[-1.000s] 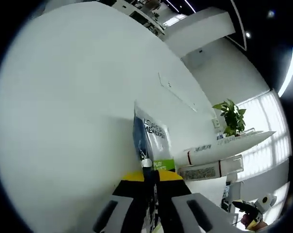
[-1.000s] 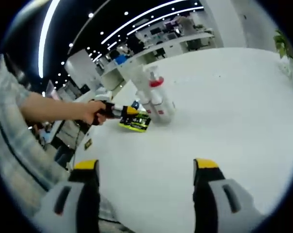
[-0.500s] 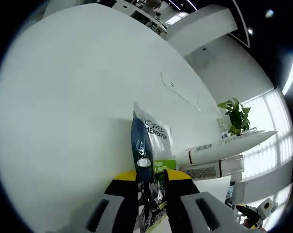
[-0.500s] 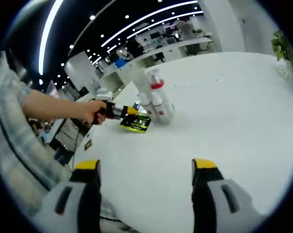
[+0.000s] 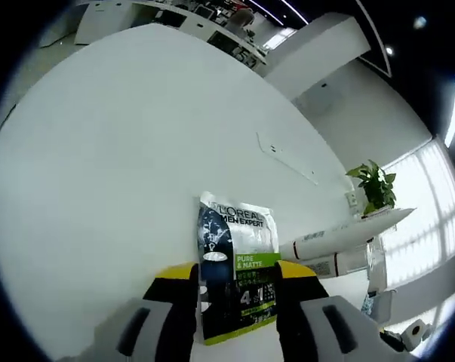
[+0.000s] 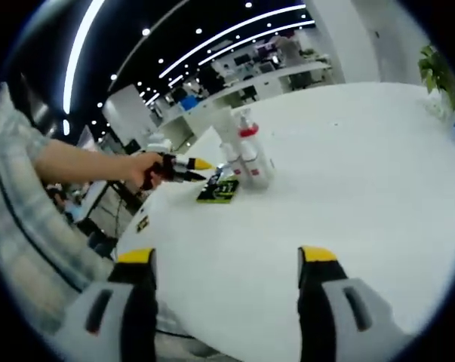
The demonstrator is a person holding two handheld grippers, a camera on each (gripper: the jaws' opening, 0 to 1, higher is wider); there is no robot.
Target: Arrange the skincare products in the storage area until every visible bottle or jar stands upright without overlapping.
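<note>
Sachet between left hand-held gripper jaws, open table beyond

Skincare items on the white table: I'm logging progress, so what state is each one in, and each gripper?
Green-and-black packet: lying flat on the table, between the left gripper's jaws.
White bottles: standing upright, close together.
Left gripper: open, jaws either side of the packet.
Right gripper: open, holding nothing.
</note>
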